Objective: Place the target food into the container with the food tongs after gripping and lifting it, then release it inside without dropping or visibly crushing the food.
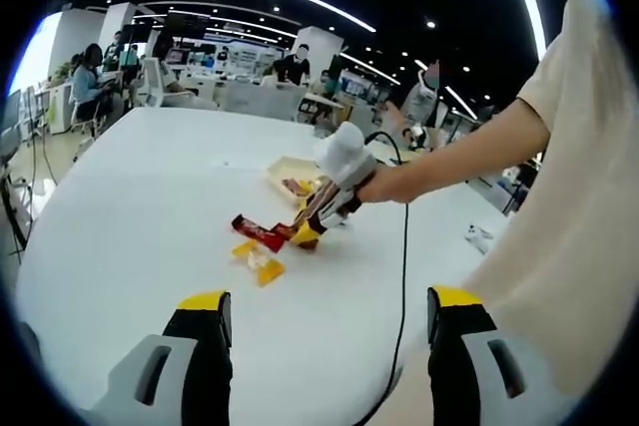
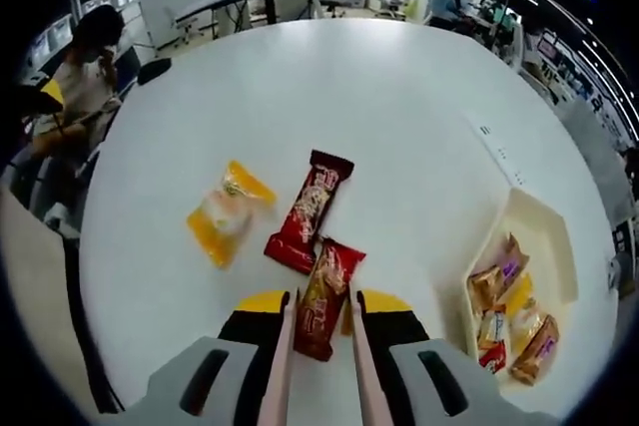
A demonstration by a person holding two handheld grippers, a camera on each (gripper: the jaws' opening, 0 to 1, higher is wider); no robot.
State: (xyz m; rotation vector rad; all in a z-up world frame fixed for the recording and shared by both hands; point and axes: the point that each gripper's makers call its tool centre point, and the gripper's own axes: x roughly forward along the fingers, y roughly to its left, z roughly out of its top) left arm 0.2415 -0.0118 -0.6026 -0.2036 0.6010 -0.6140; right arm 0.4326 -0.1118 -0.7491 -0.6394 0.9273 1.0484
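1. The white table [image 2: 399, 127] is round-edged. In the right gripper view its rim curves past the left side and across the far end, with office chairs and seated people beyond it.
2. Most of the tabletop is bare. A wide open stretch runs from the snacks to the far edge, and another lies between the snacks and the container.
3. The cream container [image 2: 544, 246] sits at the right, near the table's right edge, well apart from the loose packets. Its far half is bare, while its near half holds wrapped snacks.
4. Three packets lie loose on the table: one yellow packet [image 2: 228, 212] to the left, one dark red packet [image 2: 312, 209] in the middle, and one red snack packet [image 2: 326, 296] nearest the camera, its far end touching or overlapping the dark red one.
5. Inside the container I count about four or five wrapped snacks [image 2: 504, 311], brown and orange, crowded together. The exact number is hard to tell.
6. The right gripper [image 2: 321, 341] holds the food tongs [image 2: 278, 366], whose two pale arms run forward on either side of the near end of the red snack packet. The tongs look closed against the packet, which still lies on the table.
7. In the left gripper view, the left gripper [image 1: 324, 311] hangs over the near table edge with its yellow-tipped jaws wide apart and nothing between them.
8. That view also shows the person's hand [image 1: 384, 182] reaching in from the right over the packets, with a black cable [image 1: 404, 276] trailing across the table towards the near edge.
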